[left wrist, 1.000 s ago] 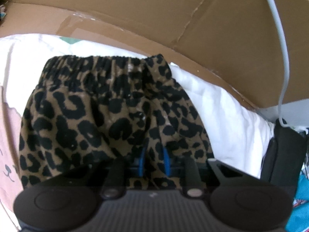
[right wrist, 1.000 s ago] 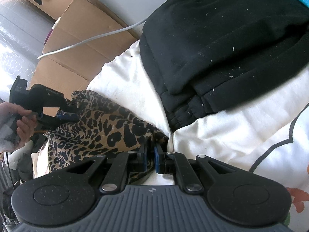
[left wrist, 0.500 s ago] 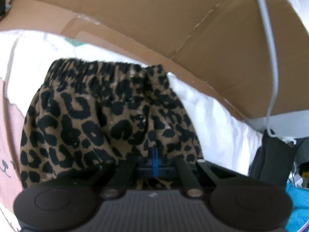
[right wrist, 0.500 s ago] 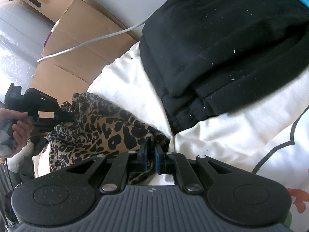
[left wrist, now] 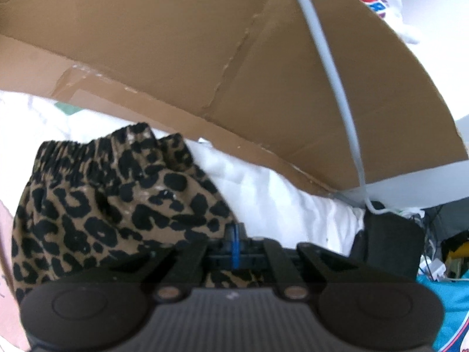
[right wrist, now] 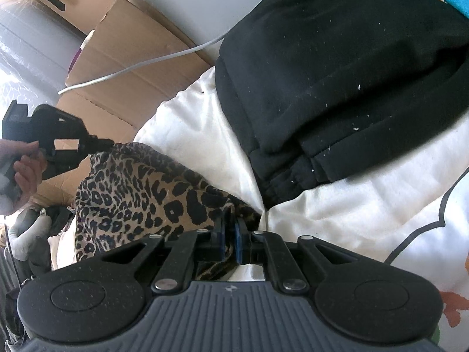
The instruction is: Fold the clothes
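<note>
A: Stretching between the two grippers, the leopard-print shorts hang just above the white bedding, the elastic waistband at the far end in the left wrist view.

B: And the fingers?

A: The left gripper is pinched closed on one edge of the shorts, its blue pads pressed together. The right gripper is clamped on the opposite edge, with cloth caught between its pads. In the right wrist view, a hand holds the left gripper's handle at the far corner of the cloth.

B: What's around?

A: A black sweatshirt lies bunched on the bedding just right of the shorts, its cuffed edge close to the right gripper. Flattened cardboard leans behind the bed, with a white cable running across it. A pink garment peeks in at the left edge, and something teal sits at the lower right.

B: Any change from a second ago?

A: Yes. The left gripper's pads were apart around the fabric then; now they are shut on it. It has also shifted toward the shorts' right edge and lifted that corner. The right gripper's hold is unchanged.
</note>
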